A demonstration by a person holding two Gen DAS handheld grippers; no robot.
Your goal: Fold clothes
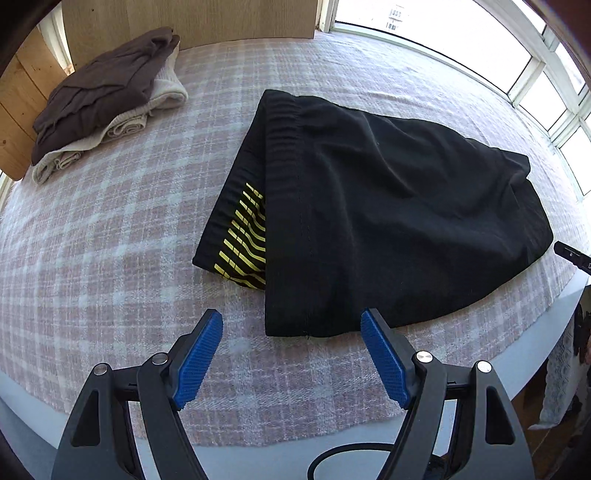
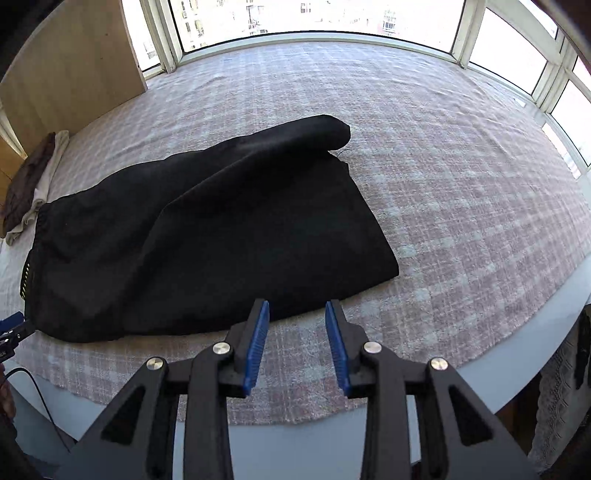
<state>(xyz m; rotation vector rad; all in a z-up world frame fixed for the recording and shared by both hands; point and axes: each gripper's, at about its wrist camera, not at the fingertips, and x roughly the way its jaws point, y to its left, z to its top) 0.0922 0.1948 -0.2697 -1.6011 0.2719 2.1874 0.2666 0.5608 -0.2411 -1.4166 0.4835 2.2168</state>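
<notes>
A pair of black shorts (image 1: 388, 206) lies folded on the plaid blanket (image 1: 110, 240) that covers the worktop (image 1: 258, 454). The long axis of the shorts runs from the elastic waistband (image 1: 284, 110), which points toward the wood panel (image 1: 192, 18), across to the rounded leg end (image 1: 532, 221), which points toward the windows (image 1: 535, 66). One half is folded over the other along that axis, so a strip of yellow stripes (image 1: 245, 236) shows on the lower layer, on the side of the shorts nearer the stack. In the right wrist view the upper layer bulges into a raised roll (image 2: 325, 129) at the end farthest from the waistband.

The left claw (image 1: 291, 321) hangs just above the blanket at the near corner of the shorts, its blue pads (image 1: 199, 365) spread wide and holding nothing; the right-hand pad sits over the near hem, and I cannot tell whether it touches the cloth. The right claw (image 2: 297, 314) hovers at the near edge of the shorts, closer to the leg end, with its pads parted by a narrower gap and nothing between them.

A stack of folded clothes (image 1: 99, 99), brown on cream, sits beyond the waistband, apart from the shorts and against the wood panel. A black cable (image 1: 343, 458) loops below the left claw.
</notes>
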